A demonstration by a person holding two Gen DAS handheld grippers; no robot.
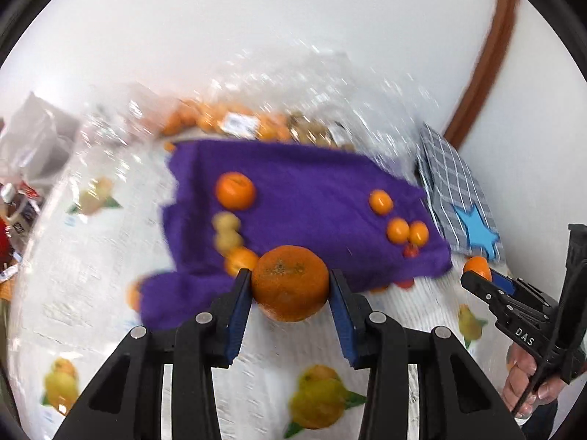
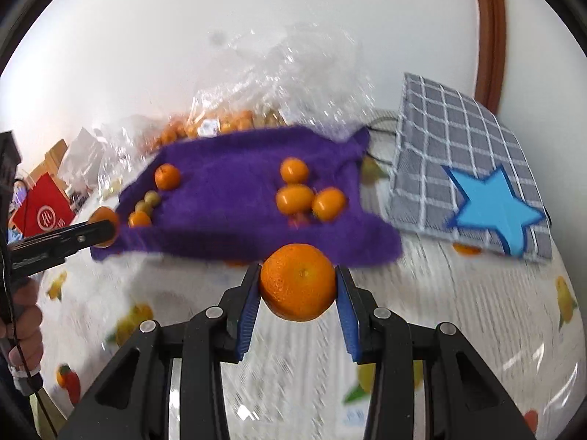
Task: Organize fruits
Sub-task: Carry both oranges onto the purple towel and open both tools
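Note:
My left gripper (image 1: 291, 284) is shut on a large orange mandarin (image 1: 290, 282), held above the near edge of the purple cloth (image 1: 312, 190). My right gripper (image 2: 298, 282) is shut on another mandarin (image 2: 298, 281), in front of the purple cloth (image 2: 234, 190). On the cloth lie a mandarin (image 1: 234, 190), two small yellow-green fruits (image 1: 226, 229) and three small oranges (image 1: 398, 229) on its right side. Each gripper shows in the other's view: the right one (image 1: 477, 275), the left one (image 2: 106, 233).
Clear plastic bags of oranges and small fruits (image 1: 234, 121) lie behind the cloth. A grey checked cloth with a blue star (image 2: 477, 183) lies to the right. The tablecloth (image 2: 293, 385) is white with fruit prints. Boxes and a red packet (image 2: 42, 209) sit far left.

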